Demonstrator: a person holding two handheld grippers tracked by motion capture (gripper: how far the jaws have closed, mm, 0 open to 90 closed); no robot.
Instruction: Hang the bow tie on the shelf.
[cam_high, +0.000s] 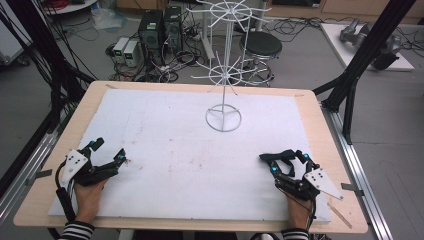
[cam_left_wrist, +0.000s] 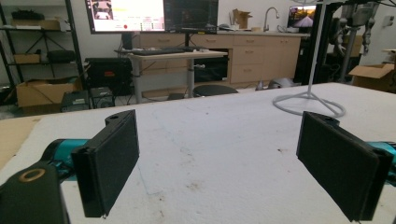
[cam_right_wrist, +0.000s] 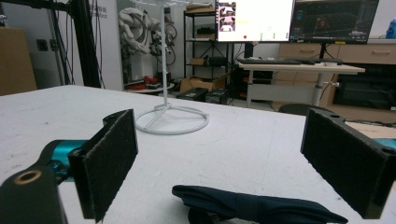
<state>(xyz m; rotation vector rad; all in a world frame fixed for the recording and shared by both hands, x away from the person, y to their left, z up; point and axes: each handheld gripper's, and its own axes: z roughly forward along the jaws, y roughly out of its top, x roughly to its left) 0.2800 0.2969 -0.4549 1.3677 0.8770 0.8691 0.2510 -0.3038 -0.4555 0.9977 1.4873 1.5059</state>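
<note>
At the near right of the white foam-covered table (cam_high: 175, 150), the right gripper (cam_high: 285, 159) rests low on the surface with its two black padded jaws spread wide and gripping nothing; in the right gripper view a dark navy piece of folded cloth (cam_right_wrist: 257, 205) lies on the foam between those jaws, touching neither pad, and in the high view it shows as a dark strap-like shape (cam_high: 280, 157) at the gripper's tips. At the near left, the left gripper (cam_high: 110, 150) sits low as well, jaws wide apart with bare foam between them, well apart from the cloth. Each gripper is held by a hand in a black-and-white striped sleeve (cam_high: 77, 231). Farther off, toward the table's far middle, stands a white wire rack with a ring base (cam_high: 223, 118), upright, carrying two tiers of spokes. Faint brown stains mark the foam near the centre.
</note>
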